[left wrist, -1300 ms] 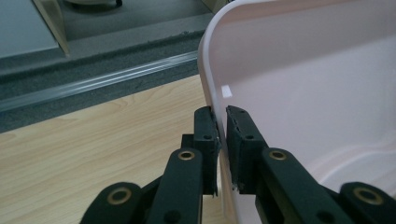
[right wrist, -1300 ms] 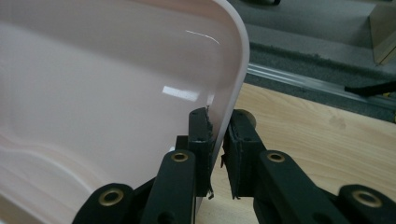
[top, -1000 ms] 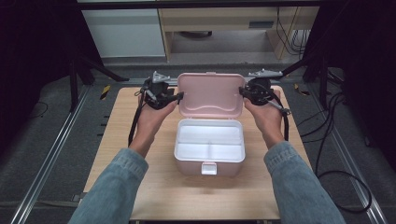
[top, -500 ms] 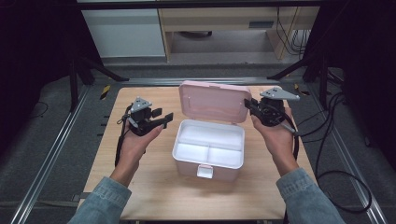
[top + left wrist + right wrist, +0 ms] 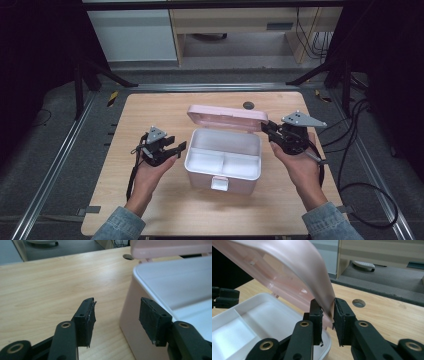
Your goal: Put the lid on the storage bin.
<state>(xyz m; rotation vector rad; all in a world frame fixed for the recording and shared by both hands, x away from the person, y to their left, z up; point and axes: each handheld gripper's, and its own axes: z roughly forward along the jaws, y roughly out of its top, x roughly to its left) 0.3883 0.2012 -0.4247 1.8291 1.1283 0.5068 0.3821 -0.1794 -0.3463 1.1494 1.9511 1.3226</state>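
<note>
From above, the pink plastic box (image 5: 223, 160) sits mid-table with its white divided inside bare, while my right gripper (image 5: 327, 308) pinches its raised pink lid's (image 5: 294, 277) edge — my left gripper (image 5: 116, 315) gapes beside the box wall.

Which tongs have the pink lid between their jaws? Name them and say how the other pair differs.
The right tongs: their jaws close on the edge of the pink lid. The left tongs stand open beside the box, holding nothing.

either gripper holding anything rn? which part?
The right gripper is pinching the pink lid of the box at its side edge. The left gripper is open and empty beside the box.
</note>
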